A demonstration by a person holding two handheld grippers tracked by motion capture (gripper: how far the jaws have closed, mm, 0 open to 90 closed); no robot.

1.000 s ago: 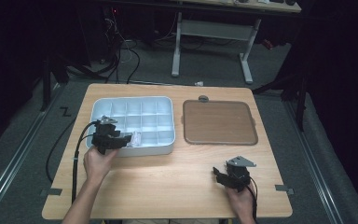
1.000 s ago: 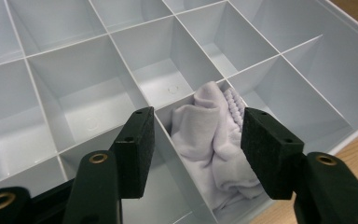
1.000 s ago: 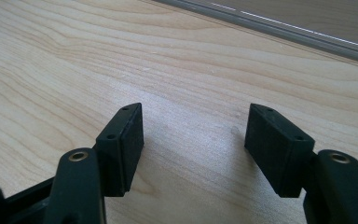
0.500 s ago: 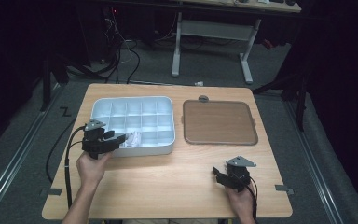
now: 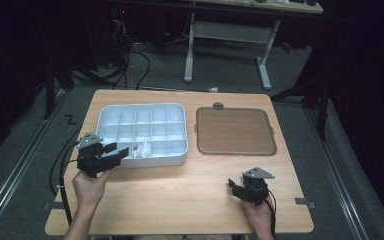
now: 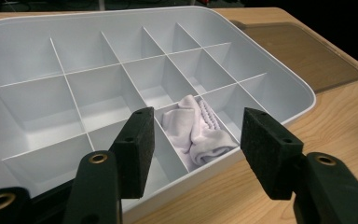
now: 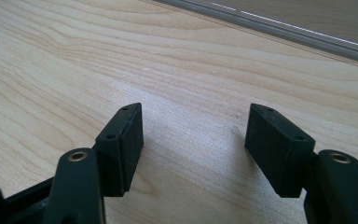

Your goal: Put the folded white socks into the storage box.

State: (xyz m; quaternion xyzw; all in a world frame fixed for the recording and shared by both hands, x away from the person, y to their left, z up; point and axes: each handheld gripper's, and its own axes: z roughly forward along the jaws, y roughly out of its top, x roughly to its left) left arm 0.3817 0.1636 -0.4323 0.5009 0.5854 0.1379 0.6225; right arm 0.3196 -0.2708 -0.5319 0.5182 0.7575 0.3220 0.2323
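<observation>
The left gripper [image 5: 111,151] is held at the near-left corner of the white plastic compartment tray [image 5: 108,112], its black foam-padded jaws spread apart with nothing between them. The right gripper [image 5: 237,188] is kept low over the pale wooden table [image 5: 180,195], well apart from the tray, jaws likewise parted and empty.

A risk is to be noted here: the left jaw is seen in the left gripper view just above the tray's near wall, so a careless advance could knock the light tray and slide it across the table. A second hazard is judged to lie in the thin dividers; were the jaws lowered astride one, the partition would be pinched instead of the cloth. The soft cloth could also be snagged by one corner only and dragged half out, draping over a divider.

The crumpled white cloth [image 6: 196,131] is found bunched in a near-row compartment of the tray, third from the left as seen from above, just ahead of the left gripper's open jaws and slightly below them, untouched. Beyond the tray, a brown flat lid [image 5: 235,131] is laid on the table to its right.
</observation>
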